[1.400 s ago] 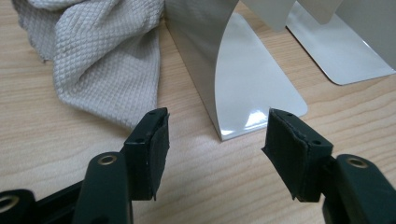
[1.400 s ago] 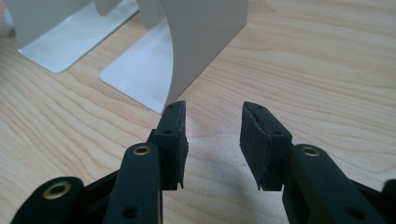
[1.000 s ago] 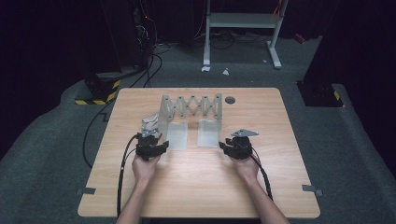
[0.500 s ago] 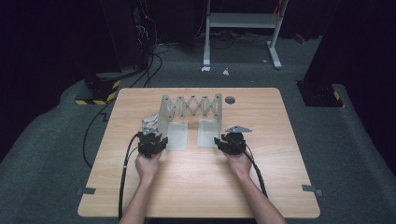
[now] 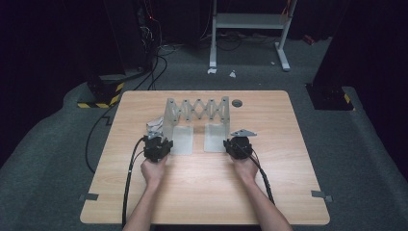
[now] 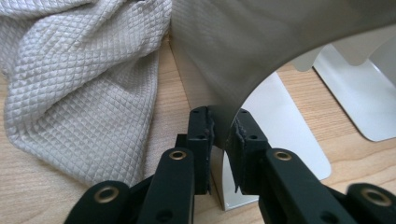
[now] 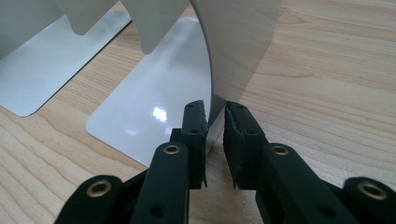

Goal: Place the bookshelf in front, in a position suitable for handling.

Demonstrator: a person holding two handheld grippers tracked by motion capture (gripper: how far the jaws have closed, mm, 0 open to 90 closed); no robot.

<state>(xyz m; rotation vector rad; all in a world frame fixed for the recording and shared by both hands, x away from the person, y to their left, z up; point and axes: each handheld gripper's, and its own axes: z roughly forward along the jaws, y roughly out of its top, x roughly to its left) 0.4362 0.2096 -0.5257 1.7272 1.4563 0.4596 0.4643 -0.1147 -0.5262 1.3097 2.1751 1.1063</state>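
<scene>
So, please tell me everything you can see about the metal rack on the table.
The rack is pale grey, matt metal: two upright end plates joined at the back by a zigzag scissor lattice, each plate with a flat, shiny foot lying on the table. It stands upright near the table's far middle. The left gripper and right gripper have just been closing, one on the lower edge of each end plate. A quilted cloth lies against its left plate.

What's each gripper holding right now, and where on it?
Left gripper clamps the expandable metal rack's left end panel at its lower edge; right gripper clamps its right end panel likewise.
</scene>
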